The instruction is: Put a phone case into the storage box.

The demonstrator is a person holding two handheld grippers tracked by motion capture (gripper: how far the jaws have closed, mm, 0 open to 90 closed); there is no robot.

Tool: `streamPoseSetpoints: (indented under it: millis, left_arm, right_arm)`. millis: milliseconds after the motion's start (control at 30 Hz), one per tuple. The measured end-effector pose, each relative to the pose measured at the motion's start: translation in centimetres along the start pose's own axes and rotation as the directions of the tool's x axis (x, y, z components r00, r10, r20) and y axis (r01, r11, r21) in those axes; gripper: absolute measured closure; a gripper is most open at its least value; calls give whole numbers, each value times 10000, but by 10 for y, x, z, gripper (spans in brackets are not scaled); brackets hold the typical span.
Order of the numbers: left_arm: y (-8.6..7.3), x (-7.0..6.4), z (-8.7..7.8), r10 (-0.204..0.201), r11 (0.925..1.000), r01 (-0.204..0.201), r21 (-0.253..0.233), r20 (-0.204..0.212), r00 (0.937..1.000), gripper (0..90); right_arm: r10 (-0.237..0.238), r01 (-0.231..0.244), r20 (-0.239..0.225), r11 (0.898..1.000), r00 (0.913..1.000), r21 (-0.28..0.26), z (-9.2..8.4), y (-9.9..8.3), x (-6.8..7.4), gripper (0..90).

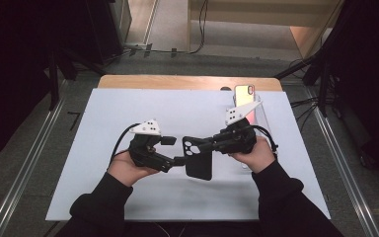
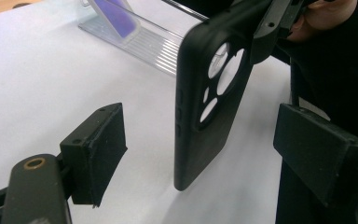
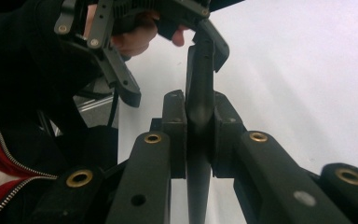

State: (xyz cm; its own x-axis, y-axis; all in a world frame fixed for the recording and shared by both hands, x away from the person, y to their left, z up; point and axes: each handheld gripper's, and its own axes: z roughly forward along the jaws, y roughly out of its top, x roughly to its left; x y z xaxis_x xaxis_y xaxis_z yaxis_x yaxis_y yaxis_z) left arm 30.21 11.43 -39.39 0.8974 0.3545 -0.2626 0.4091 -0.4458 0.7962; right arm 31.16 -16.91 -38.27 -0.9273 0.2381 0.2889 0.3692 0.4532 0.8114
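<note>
A black phone case with round camera holes hangs above the white mat, near the front middle. My right gripper is shut on its upper end; in the right gripper view both pads press the case's two faces. My left gripper reaches in from the left and stands open. In the left gripper view the case hangs edge-on between the left gripper's two pads, clear of both. The right gripper's jaw tip clamps the case's top.
A phone leans in a clear plastic stand at the mat's back right. The mat lies on a wooden table. Metal rails and dark stands flank the table. The person's dark sleeves come in at the bottom.
</note>
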Motion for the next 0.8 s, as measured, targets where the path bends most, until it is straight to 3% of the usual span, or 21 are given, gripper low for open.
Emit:
streamPoseSetpoints:
  millis: [467,600,733,800]
  left_arm:
    - [8,0,1,677,9972,-700,257,797,9945,290]
    - [9,-1,-1,647,9976,-668,168,1059,9923,424]
    - [7,-2,-1,916,9954,-942,180,1122,9895,566]
    - [7,-4,-1,1119,9934,-1141,96,1315,9850,656]
  right_arm:
    - [-449,472,-790,9985,9959,268,8,0,2,769]
    - [-568,601,-983,9977,9935,310,10,1,3,769]
    - [-596,623,-1090,9978,9923,218,10,1,4,769]
    - [-588,617,-1229,9979,9907,196,10,1,4,769]
